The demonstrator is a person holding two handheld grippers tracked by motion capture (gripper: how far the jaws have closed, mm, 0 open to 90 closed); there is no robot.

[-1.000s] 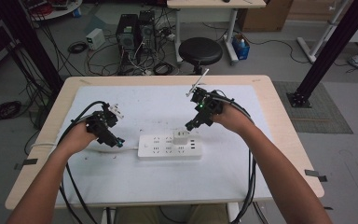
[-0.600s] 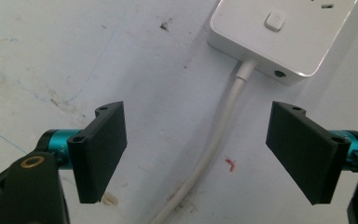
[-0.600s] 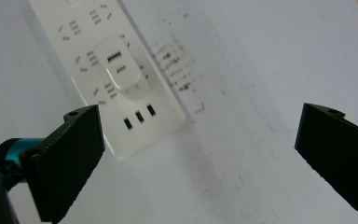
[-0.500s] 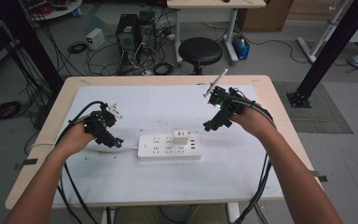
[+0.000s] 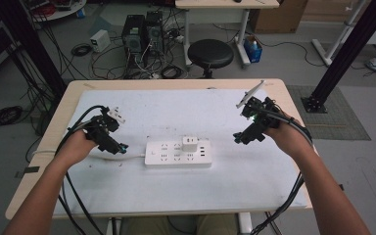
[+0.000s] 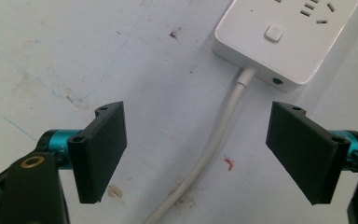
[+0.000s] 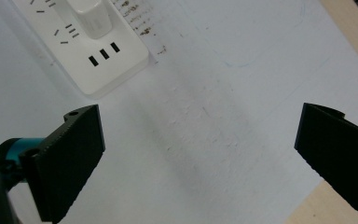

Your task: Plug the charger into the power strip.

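A white power strip lies mid-table on the white mat, with a white charger plugged into it. My left gripper hovers at the strip's left end. In the left gripper view its jaws stand open on either side of the strip's cable without touching it; the strip's switch end lies just ahead. My right gripper hangs open to the right of the strip, nothing between its fingers; its jaws have just been opening. The right gripper view shows the strip's end and the charger at upper left.
The wooden table edge runs close by the right gripper. Beyond the table stand a black stool, computer towers and tangled cables on the floor. Black cables trail from both grippers over the near edge.
My right hand has pulled away from the charger toward the table's right side and risen a little, its jaws spreading. The left hand has stayed put.
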